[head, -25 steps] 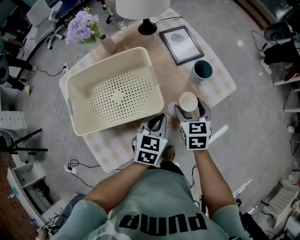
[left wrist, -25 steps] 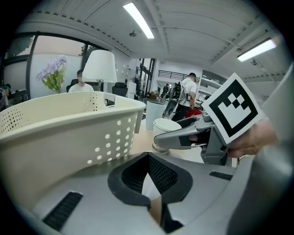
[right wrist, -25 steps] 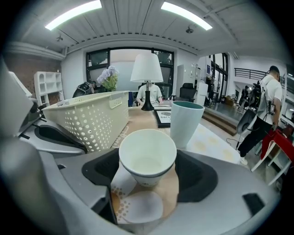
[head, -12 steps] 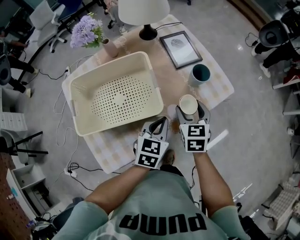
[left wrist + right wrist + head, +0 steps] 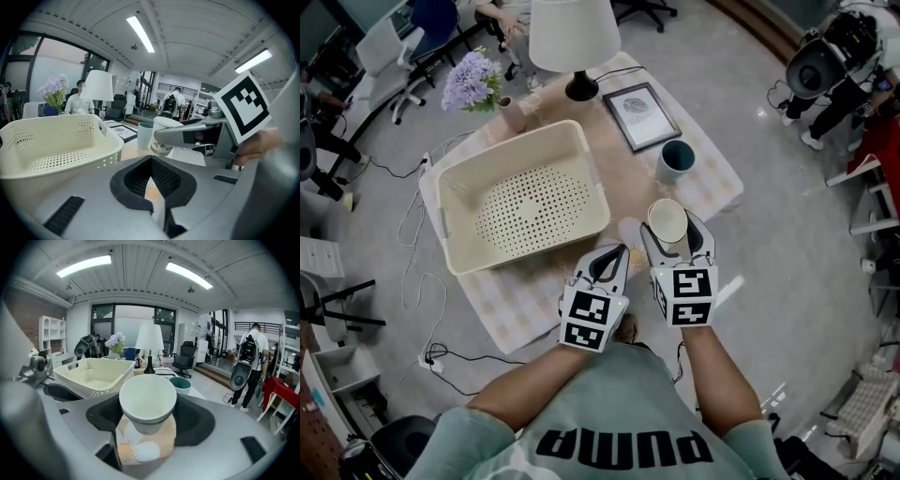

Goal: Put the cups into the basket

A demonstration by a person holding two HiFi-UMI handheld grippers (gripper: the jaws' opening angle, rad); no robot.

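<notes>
A cream cup point(image 5: 667, 221) sits between the jaws of my right gripper point(image 5: 675, 230), held off the table. The jaws have just been closing and both fingers press its sides, as the right gripper view shows point(image 5: 147, 401). A teal cup point(image 5: 677, 159) stands on the table just beyond it. The cream perforated basket point(image 5: 511, 148) lies to the left with nothing in it. My left gripper point(image 5: 614, 251) hovers near the basket's front right corner, shut and holding nothing. The left gripper view shows the basket point(image 5: 56, 140), the held cup point(image 5: 165, 136) and the teal cup point(image 5: 144, 135).
A pale round mat point(image 5: 628, 231) lies on the checked tablecloth point(image 5: 516, 300) beside the held cup. A table lamp point(image 5: 572, 37), a framed picture point(image 5: 640, 115) and a vase of purple flowers point(image 5: 478, 84) stand at the far edge. Cables and office chairs surround the small table.
Both grippers have risen. The right one carries the cream cup up off the table, uncovering more of the pale mat beside it.
</notes>
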